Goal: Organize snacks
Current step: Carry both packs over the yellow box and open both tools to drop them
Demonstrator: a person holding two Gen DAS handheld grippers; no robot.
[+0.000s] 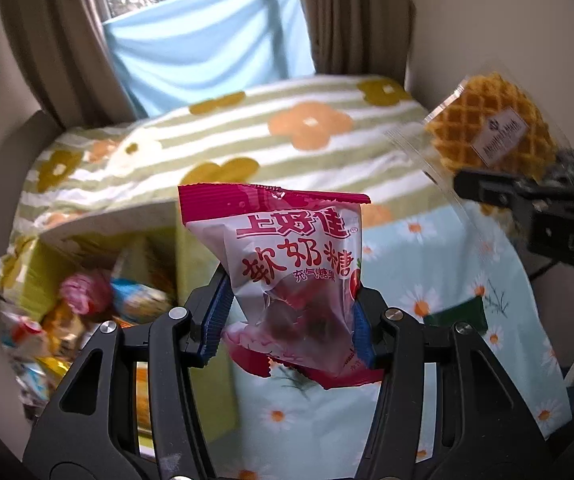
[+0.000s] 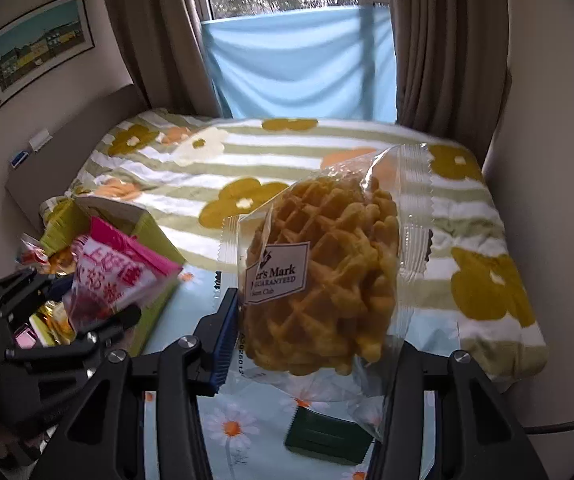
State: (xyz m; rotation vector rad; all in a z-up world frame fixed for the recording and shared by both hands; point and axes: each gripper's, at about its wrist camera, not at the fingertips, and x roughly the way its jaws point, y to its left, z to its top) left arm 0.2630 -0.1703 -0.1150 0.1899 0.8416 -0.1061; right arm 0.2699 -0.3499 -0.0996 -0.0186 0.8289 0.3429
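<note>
My left gripper [image 1: 289,320] is shut on a pink and white candy packet [image 1: 291,272] with red Chinese lettering, held upright in the air above the daisy-print cloth [image 1: 427,264]. My right gripper [image 2: 311,328] is shut on a clear-wrapped waffle [image 2: 323,272] with a white label, also lifted off the surface. The waffle [image 1: 491,132] and the right gripper [image 1: 527,196] appear at the right edge of the left wrist view. The candy packet [image 2: 115,276] and the left gripper [image 2: 87,320] show at the left of the right wrist view.
A green cardboard box [image 1: 87,264] at the left holds several mixed snack packets [image 1: 99,300]. A small dark green box [image 2: 327,436] lies on the daisy cloth below the waffle. Behind is a bed with a flower-striped blanket [image 2: 327,148], curtains and a window.
</note>
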